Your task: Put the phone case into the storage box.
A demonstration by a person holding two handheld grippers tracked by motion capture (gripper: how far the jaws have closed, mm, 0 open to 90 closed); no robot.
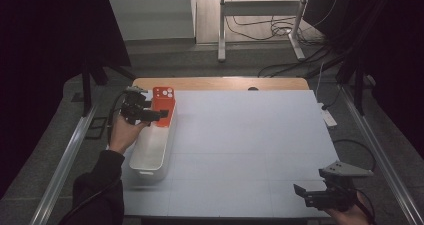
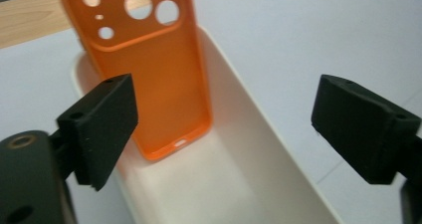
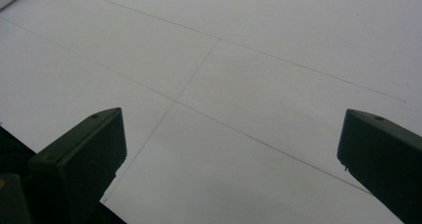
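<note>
Dim room, grey floor (image 1: 165, 60), metal stand (image 1: 260, 15) amid tangled cables (image 1: 280, 30) beyond the table (image 1: 250, 135).

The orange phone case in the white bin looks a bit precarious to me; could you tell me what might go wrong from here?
The orange phone case stands tilted against the end wall of the white bin, its top above the rim, so it may slide flat or tip out. The left gripper is open with its jaws close beside the case; pulling away carelessly could knock it or shift the bin.

The phone case (image 2: 149, 79) at upper left is bright orange. It stands in a white bin (image 2: 259, 149). The bench (image 1: 250, 135) is pale grey with a wooden far edge.
</note>
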